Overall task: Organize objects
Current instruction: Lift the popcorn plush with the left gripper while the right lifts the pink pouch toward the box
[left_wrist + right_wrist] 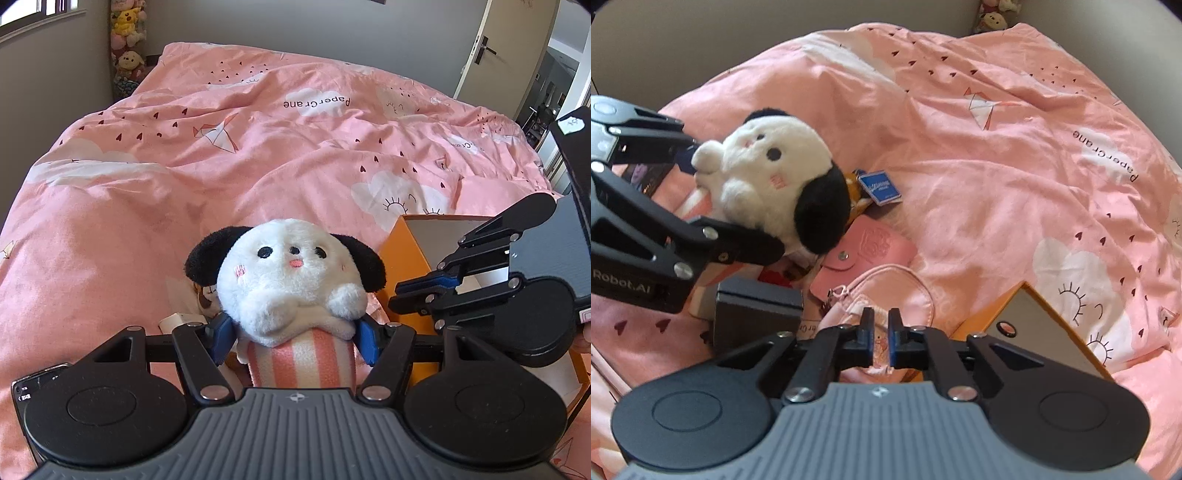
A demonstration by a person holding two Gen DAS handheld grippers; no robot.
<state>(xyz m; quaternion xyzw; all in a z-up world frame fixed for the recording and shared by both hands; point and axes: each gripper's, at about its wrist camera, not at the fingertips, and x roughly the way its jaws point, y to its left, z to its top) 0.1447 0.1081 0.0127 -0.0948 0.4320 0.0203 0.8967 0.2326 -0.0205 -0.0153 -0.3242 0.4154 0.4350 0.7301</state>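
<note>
On the duvet (pixel 997 155), the wallet (pixel 864 254) lies between plush dog (pixel 768 173) and pouch (pixel 886 291); box (pixel 1027 314) right, apparently touching.

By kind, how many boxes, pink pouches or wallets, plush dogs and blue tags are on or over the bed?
Boxes: 2 (orange box, dark grey box)
Pink pouches or wallets: 2 (pink pouch, pink wallet)
Plush toys: 1 (plush dog)
Tags: 1 (blue tag)
Total: 6

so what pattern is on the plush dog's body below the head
Pink and white vertical stripes on the plush dog, clearest in the left wrist view.
</note>
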